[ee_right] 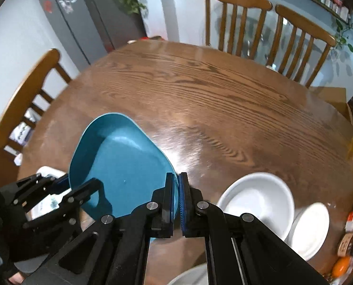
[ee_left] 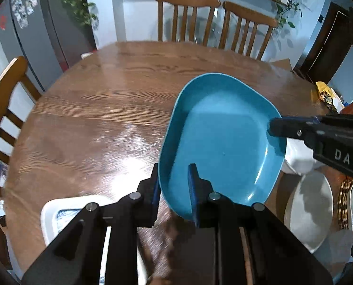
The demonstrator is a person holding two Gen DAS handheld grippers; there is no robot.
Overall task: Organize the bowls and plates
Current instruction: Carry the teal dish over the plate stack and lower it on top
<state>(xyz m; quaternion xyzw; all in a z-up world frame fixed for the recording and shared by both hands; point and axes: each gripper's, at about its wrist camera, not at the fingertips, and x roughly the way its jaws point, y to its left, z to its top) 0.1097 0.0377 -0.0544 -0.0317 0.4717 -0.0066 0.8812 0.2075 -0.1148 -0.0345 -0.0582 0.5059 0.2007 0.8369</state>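
A teal blue plate (ee_left: 221, 137) with rounded corners hangs tilted above the wooden table (ee_left: 100, 109), held from two sides. My left gripper (ee_left: 174, 187) is shut on its near rim, one finger inside the plate and one under it. My right gripper (ee_left: 275, 128) pinches the plate's right rim. In the right wrist view the same blue plate (ee_right: 122, 166) sits to the left, with my right gripper (ee_right: 176, 182) shut on its edge and the left gripper (ee_right: 75, 185) clamped on its lower left rim.
A white bowl (ee_right: 257, 201) and a white plate (ee_right: 311, 230) sit at the table's near right. A white square dish (ee_left: 65, 213) with a blue pattern lies at the near left. Wooden chairs (ee_left: 188, 16) ring the table. Jars and packets (ee_right: 352, 232) crowd the right edge.
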